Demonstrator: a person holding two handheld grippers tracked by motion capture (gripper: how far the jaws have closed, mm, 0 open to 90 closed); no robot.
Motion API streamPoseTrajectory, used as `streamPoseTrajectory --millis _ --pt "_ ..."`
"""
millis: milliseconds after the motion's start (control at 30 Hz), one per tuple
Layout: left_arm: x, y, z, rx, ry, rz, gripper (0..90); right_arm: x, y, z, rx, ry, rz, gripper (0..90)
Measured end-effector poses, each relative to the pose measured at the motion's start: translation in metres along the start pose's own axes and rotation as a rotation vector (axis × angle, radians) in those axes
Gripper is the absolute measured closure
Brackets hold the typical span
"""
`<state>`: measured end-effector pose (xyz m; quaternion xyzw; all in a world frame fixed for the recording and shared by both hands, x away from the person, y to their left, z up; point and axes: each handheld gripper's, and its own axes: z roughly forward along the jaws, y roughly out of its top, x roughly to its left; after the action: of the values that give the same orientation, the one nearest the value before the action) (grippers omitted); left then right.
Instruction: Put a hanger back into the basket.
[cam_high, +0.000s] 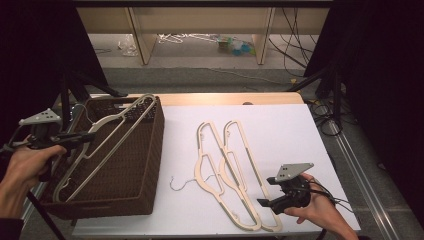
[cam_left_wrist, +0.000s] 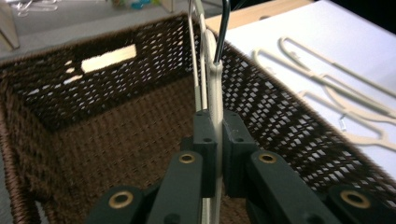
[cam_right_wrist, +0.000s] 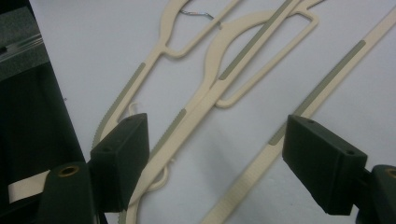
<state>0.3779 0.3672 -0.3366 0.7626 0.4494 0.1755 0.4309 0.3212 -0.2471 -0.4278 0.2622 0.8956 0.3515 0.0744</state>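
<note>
A cream hanger leans slantwise in the brown wicker basket at the table's left edge, its upper end propped over the basket's far rim; the left gripper is clamped on its thin neck; two more hangers lie side by side on the white table near the front edge; the right gripper hovers above them near the front right corner, jaws spread wide, holding nothing.

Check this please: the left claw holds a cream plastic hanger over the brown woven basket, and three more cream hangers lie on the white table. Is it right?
Not quite: two cream plastic hangers, not three, lie on the white table, as the high view shows. The rest stands: the left claw holds a cream plastic hanger over the brown woven basket.
</note>
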Motion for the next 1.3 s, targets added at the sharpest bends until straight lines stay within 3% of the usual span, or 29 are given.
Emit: streamPoseTrajectory --millis 67,133,200,300,367,467,667,767,800,833,1067,1167,1300 --pt "0.005 -0.001 0.003 0.029 -0.005 0.010 85.6 0.000 0.000 0.000 0.002 0.003 0.002 23.9" --pt "0.006 -0.004 0.007 0.025 -0.002 0.004 85.6 0.000 -0.001 0.000 0.001 0.000 0.009 23.9" --pt "0.007 -0.009 0.011 0.031 -0.008 -0.019 85.6 -0.001 -0.001 0.000 0.004 0.002 0.009 23.9" --pt "0.009 -0.015 0.016 0.064 -0.003 0.003 85.5 -0.001 -0.001 0.001 0.006 0.001 0.005 23.9" --pt "0.007 -0.019 0.022 0.065 -0.002 -0.020 85.6 0.000 -0.002 0.002 0.000 -0.001 0.011 23.9" --pt "0.008 -0.024 0.030 0.094 -0.013 -0.008 85.5 0.001 -0.001 0.002 0.009 0.008 0.006 23.9" --pt "0.007 -0.033 0.046 0.145 0.005 -0.001 85.4 0.000 -0.001 0.003 0.009 0.012 0.010 23.7" --pt "0.009 -0.034 0.048 0.134 0.022 -0.010 85.1 0.000 -0.003 0.005 0.020 0.018 0.001 23.7" --pt "0.012 -0.035 0.048 0.132 0.041 -0.013 84.7 0.000 -0.003 0.005 0.018 0.018 0.002 23.8" --pt "0.015 -0.035 0.046 0.157 0.064 0.010 84.0 0.000 -0.003 0.005 0.018 0.017 0.003 23.7" --pt "0.026 -0.041 0.049 0.163 0.203 -0.011 79.0 0.001 -0.004 0.006 0.017 0.019 0.013 23.1" --pt "0.030 -0.045 0.048 0.173 0.253 0.000 77.5 0.001 -0.004 0.007 0.028 0.019 0.009 23.0" --pt "0.032 -0.051 0.045 0.161 0.328 -0.035 72.4 0.001 -0.004 0.007 0.023 0.017 0.006 22.9"
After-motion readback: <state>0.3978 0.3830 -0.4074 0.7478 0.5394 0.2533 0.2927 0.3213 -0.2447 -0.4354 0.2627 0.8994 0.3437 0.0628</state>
